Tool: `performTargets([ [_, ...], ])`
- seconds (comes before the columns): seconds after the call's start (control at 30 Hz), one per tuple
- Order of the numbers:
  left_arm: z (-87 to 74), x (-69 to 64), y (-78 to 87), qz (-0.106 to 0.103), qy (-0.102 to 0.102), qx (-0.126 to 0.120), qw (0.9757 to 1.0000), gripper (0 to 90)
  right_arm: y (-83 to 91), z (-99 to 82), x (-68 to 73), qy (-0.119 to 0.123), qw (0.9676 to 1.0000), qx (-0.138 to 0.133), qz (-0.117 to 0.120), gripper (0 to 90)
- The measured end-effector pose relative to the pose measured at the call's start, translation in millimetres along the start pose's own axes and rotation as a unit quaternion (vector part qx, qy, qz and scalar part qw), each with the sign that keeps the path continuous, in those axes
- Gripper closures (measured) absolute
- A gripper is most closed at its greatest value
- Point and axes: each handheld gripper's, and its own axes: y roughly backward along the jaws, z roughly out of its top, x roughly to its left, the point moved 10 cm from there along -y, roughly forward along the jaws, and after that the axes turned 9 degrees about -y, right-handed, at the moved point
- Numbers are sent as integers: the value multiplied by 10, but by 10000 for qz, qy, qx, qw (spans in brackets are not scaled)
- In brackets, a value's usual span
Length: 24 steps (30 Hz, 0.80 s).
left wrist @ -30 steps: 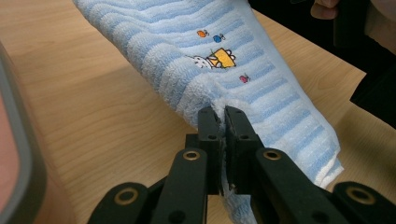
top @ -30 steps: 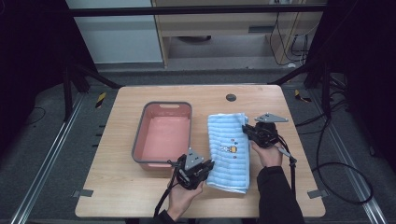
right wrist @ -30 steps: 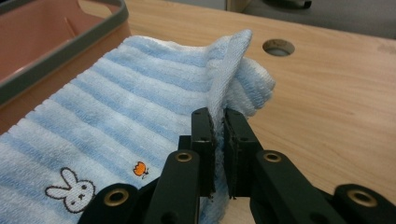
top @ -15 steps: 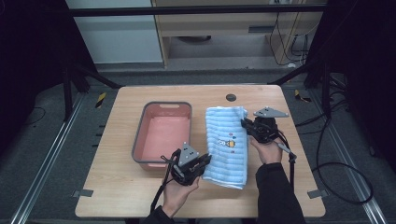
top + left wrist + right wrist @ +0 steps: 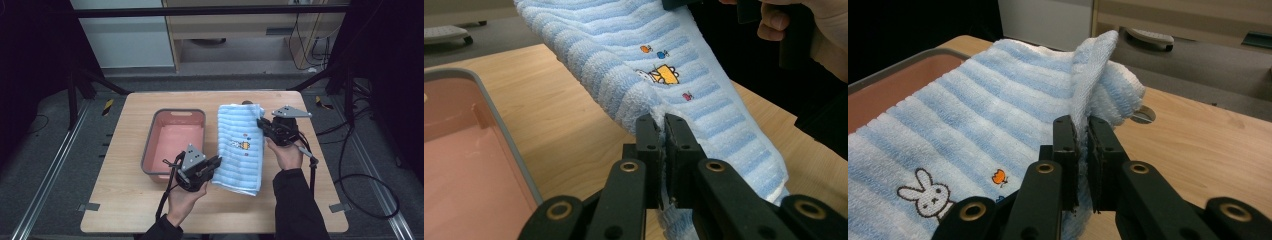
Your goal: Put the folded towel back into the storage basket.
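Observation:
A light blue striped towel (image 5: 241, 147) with a small cartoon print lies folded on the wooden table (image 5: 125, 210), right of a pink tray (image 5: 172, 137). My left gripper (image 5: 216, 162) is shut on the towel's near left edge; the left gripper view shows the towel (image 5: 664, 65) pinched between the jaws of the left gripper (image 5: 663, 127) and lifted off the table. My right gripper (image 5: 261, 123) is shut on the far right edge, and the right gripper view shows the right gripper (image 5: 1083, 125) clamping a raised fold of the towel (image 5: 973, 125).
The pink tray (image 5: 469, 150) has a grey rim and sits just left of the towel. A round hole (image 5: 1143, 114) in the tabletop lies beyond the towel's far end. Black frame legs and cables surround the table.
The towel has shifted slightly left and away, lifted between both grippers. My left gripper moved a little left and nearer; the right one moved slightly away.

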Motion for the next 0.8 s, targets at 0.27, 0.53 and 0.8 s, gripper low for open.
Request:
performTargets([
  [0.27, 101, 96, 111, 103, 4, -121, 9999, 857, 4, 166, 125, 89, 9999, -97, 73, 841],
  [0.53, 197, 224, 219, 191, 29, -240, 9995, 857, 4, 325, 258, 168, 9996, -202, 144, 841],
  [0.8, 261, 391, 357, 324, 67, -360, 9988, 858, -70, 527, 445, 273, 9989, -305, 208, 841],
])
